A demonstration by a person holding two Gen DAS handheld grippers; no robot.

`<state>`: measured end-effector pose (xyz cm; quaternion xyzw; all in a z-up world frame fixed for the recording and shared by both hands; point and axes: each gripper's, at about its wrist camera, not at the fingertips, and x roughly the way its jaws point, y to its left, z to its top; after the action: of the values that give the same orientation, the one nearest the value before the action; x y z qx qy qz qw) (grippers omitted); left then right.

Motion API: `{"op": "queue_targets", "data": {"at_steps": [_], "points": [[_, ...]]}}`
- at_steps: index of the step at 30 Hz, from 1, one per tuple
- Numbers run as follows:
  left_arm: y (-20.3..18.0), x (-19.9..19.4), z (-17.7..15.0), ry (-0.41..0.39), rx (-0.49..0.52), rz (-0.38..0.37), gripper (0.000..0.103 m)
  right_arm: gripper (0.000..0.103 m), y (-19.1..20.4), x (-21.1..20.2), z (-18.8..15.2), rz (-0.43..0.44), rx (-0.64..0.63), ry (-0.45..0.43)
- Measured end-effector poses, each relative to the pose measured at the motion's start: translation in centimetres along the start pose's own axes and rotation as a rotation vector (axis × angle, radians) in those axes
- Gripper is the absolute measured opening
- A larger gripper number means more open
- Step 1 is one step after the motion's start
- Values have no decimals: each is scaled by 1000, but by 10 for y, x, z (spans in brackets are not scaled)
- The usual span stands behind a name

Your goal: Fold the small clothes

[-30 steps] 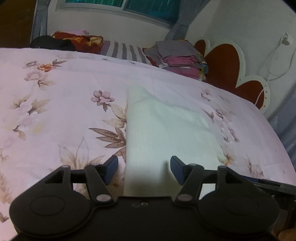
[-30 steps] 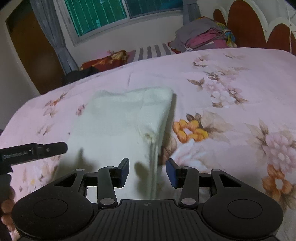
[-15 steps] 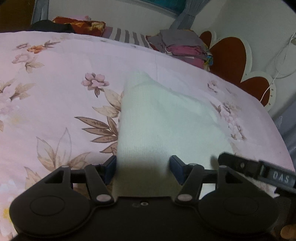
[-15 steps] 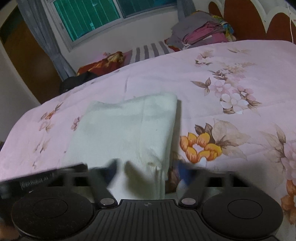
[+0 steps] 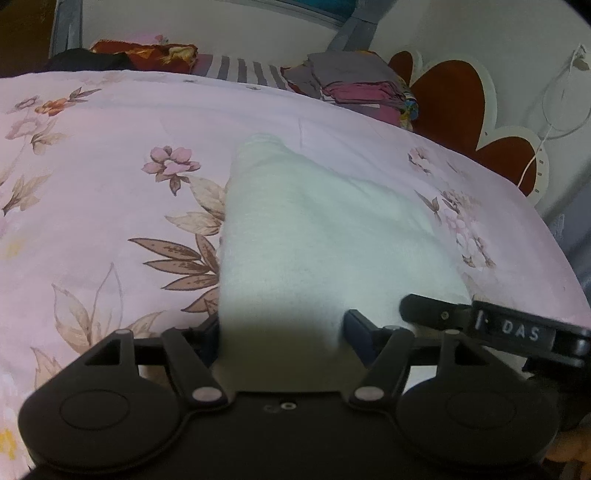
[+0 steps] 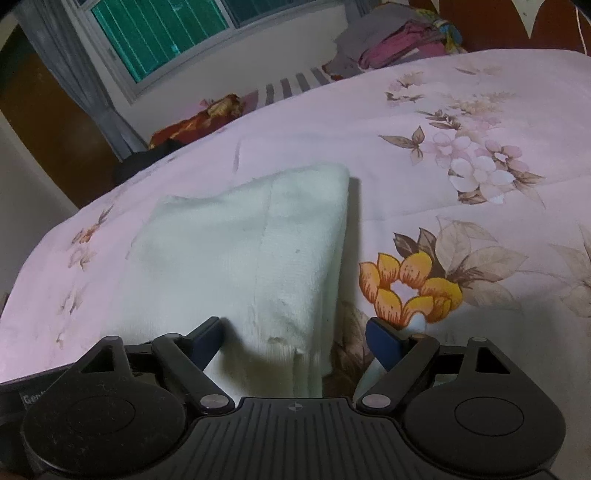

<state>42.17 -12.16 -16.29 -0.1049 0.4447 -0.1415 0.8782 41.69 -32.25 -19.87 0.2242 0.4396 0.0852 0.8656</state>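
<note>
Pale white garment [image 5: 314,236], small, knit-textured, partly folded: lies on a bed under a pink floral bedspread [image 5: 110,147], near the middle of the near half. Visible too from the right wrist view [image 6: 236,258], with a lengthwise fold line and a doubled right edge casting a shadow on the bedspread.

Left gripper [image 5: 280,332]: low over the near left edge of the garment, fingers [image 5: 360,334] set wide on either side of the cloth and opening. Near strip of the garment between them; left finger mostly hidden behind the cloth edge. Pads not seen pressing on the fabric.

Right gripper [image 6: 295,338]: low over the near right corner of the garment, fingers [image 6: 384,341] well apart and closing. Corner of the cloth between them, nearer the left finger; right finger over a printed orange flower [image 6: 410,284] on the bedspread, clear of the cloth. No grip seen.

Part of the right gripper also at the right edge of the left wrist view [image 5: 498,328], black bar with white lettering, just beside the garment's near right side.

Far side of the bed: stack of folded clothes [image 5: 362,88], grey and magenta; striped pillow [image 5: 243,70]; dark red patterned cloth [image 5: 144,51]. Red scalloped headboard [image 5: 450,96] at far right. Window with green panes [image 6: 159,33] and grey curtain [image 6: 92,92] on the far wall.
</note>
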Motion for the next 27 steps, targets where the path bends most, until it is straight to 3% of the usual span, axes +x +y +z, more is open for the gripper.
{"op": "queue_targets", "data": {"at_steps": [2,11,15,22,24,27], "points": [[-1,1,1,2,-1,1,62,52,0,1,1,55,28,14],[-7,1,5,21,-1,-10,45,56,-2,10,8,87,65,23],[-10,-2,5,17,13,-9,39,43,-2,6,7,112,77,22],[-16,-4,4,7,34,11,34,51,2,12,7,99,65,13],[-19,-6,5,4,43,13,32,42,4,9,7,104,63,14],[-20,-9,7,-2,44,13,29,37,3,4,8,119,73,7]]}}
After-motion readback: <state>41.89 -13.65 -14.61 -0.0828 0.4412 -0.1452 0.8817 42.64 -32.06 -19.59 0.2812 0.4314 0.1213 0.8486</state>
